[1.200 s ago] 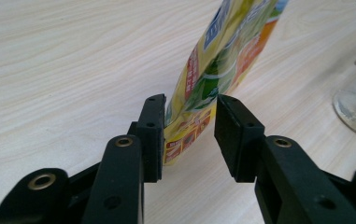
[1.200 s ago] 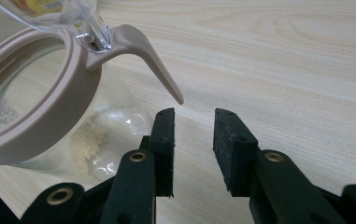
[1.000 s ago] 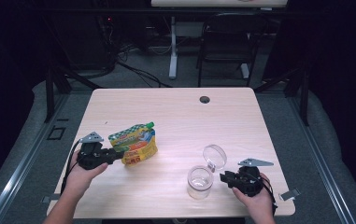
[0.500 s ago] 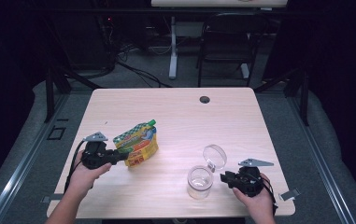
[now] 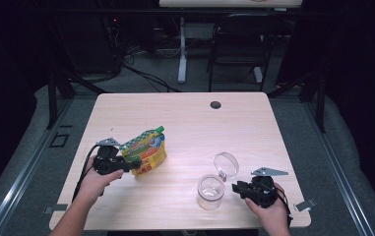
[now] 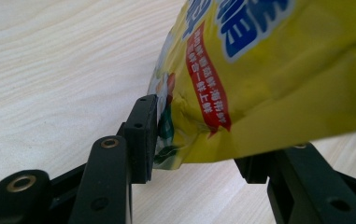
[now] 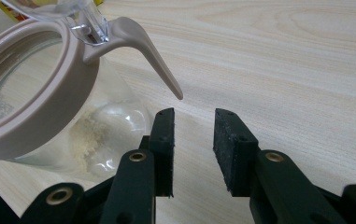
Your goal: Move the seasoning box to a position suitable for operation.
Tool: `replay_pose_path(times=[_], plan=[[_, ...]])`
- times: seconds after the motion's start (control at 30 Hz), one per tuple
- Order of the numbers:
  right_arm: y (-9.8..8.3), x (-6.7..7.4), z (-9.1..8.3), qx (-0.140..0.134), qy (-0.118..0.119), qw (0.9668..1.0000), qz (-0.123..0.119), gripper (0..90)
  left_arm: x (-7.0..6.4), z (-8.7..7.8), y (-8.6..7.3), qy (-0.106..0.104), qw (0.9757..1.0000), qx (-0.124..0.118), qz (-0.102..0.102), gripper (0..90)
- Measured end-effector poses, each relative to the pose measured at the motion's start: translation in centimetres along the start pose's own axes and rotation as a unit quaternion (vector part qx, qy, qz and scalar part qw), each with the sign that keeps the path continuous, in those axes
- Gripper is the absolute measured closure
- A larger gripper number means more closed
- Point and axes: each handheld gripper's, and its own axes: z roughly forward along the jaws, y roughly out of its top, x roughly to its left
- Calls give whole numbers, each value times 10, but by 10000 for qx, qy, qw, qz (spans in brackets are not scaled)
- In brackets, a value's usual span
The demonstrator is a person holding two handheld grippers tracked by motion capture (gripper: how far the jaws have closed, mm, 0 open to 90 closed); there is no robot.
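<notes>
Left gripper view: soft, crinkly, light pouch (image 6: 269, 70) is straddled by the just-widened left claw (image 6: 203, 154), better pinched at its stiff bottom seam.

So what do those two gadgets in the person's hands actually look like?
Both the left gripper and right gripper are black, each with two flat jaws on bolted links with brass-coloured rivets. A grey three-cornered plate sits atop each, and a black cable trails back. The forearms are bare, with no sleeves in sight.
</notes>
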Motion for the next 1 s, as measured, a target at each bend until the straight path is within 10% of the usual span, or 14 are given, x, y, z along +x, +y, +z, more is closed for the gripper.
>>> replay_pose_path(times=[1.0], plan=[[-3,-1,-3,-16,-7,10000,50,691,6,36,-4,119,9999,97,38,489]])
